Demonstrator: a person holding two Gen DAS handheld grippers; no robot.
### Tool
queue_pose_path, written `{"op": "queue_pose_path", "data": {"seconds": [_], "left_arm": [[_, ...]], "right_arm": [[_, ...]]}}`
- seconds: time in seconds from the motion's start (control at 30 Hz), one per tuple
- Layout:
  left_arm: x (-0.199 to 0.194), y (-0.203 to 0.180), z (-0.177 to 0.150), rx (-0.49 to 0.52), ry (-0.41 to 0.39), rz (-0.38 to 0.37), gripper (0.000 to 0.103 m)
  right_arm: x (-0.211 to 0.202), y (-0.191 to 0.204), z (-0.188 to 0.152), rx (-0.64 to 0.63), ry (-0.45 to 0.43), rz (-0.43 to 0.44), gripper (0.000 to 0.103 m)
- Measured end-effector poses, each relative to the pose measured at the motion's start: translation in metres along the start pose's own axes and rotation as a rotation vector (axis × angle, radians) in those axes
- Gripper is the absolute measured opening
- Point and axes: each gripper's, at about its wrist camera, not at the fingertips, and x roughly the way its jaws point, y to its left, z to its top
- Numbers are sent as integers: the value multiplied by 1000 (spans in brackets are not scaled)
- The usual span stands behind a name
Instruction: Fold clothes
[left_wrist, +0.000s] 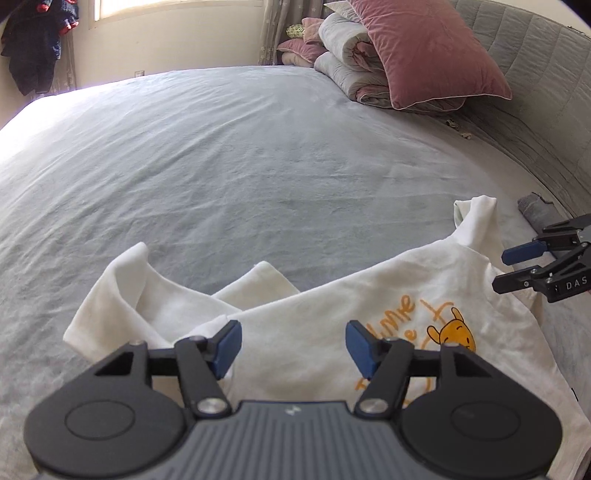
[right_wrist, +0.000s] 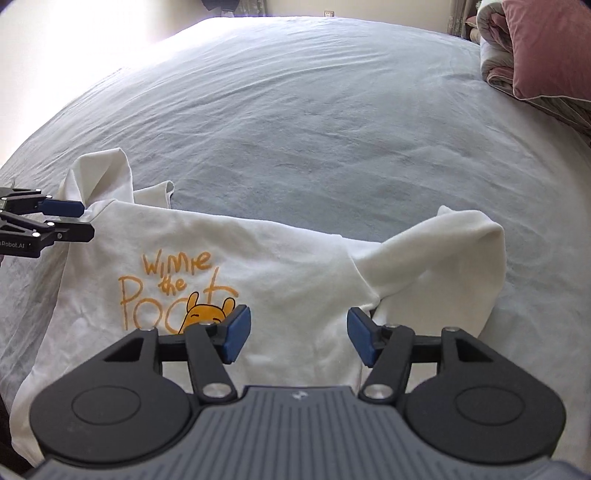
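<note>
A white T-shirt (left_wrist: 332, 306) with an orange bear print lies front up on the grey bed sheet (left_wrist: 221, 166), its sleeves rumpled. It also shows in the right wrist view (right_wrist: 288, 258). My left gripper (left_wrist: 293, 345) is open and empty, hovering over the shirt near its left sleeve; it also shows in the right wrist view (right_wrist: 83, 220) at the shirt's left shoulder. My right gripper (right_wrist: 299, 338) is open and empty over the shirt's right side; it shows in the left wrist view (left_wrist: 502, 269) at the shirt's right edge.
A pink pillow (left_wrist: 424, 51) and folded quilts (left_wrist: 351, 59) sit at the head of the bed by a grey padded headboard (left_wrist: 535, 92). A small grey cloth (left_wrist: 535, 210) lies near the headboard. Dark clothes (left_wrist: 37, 40) hang by the window.
</note>
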Motion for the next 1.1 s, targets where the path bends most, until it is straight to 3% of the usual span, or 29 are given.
{"op": "queue_pose_path", "data": {"seconds": [0.07,0.27,0.47,0.53,0.57,0.63,0.7,0.8,0.9,1.1], "left_arm": [[11,6,2,50,-20,-51,70],[38,24,2,58,27,-96,70],[53,34,-5,12,45,-115,66],[57,37,-10,-12,43,-103,51],[58,38,-12,-23,40,-98,49],[55,38,-15,-40,22,-93,34],[52,37,-19,-54,0,-82,24],[45,36,-22,-78,-37,-65,7],[31,28,-23,-63,-76,-43,4],[-11,11,-28,-12,-134,-70,3]], "right_arm": [[12,-1,9,-53,-6,16,66],[47,-6,35,-214,-26,64,66],[79,-29,40,-165,16,59,66],[88,-31,32,-152,17,52,66],[89,-30,29,-150,5,49,64],[86,-28,26,-135,-14,45,55],[82,-21,24,-137,-25,28,39],[76,-5,20,-171,-46,-32,22],[62,10,15,-211,-87,-86,14],[19,30,-3,-261,-156,-120,13]]}}
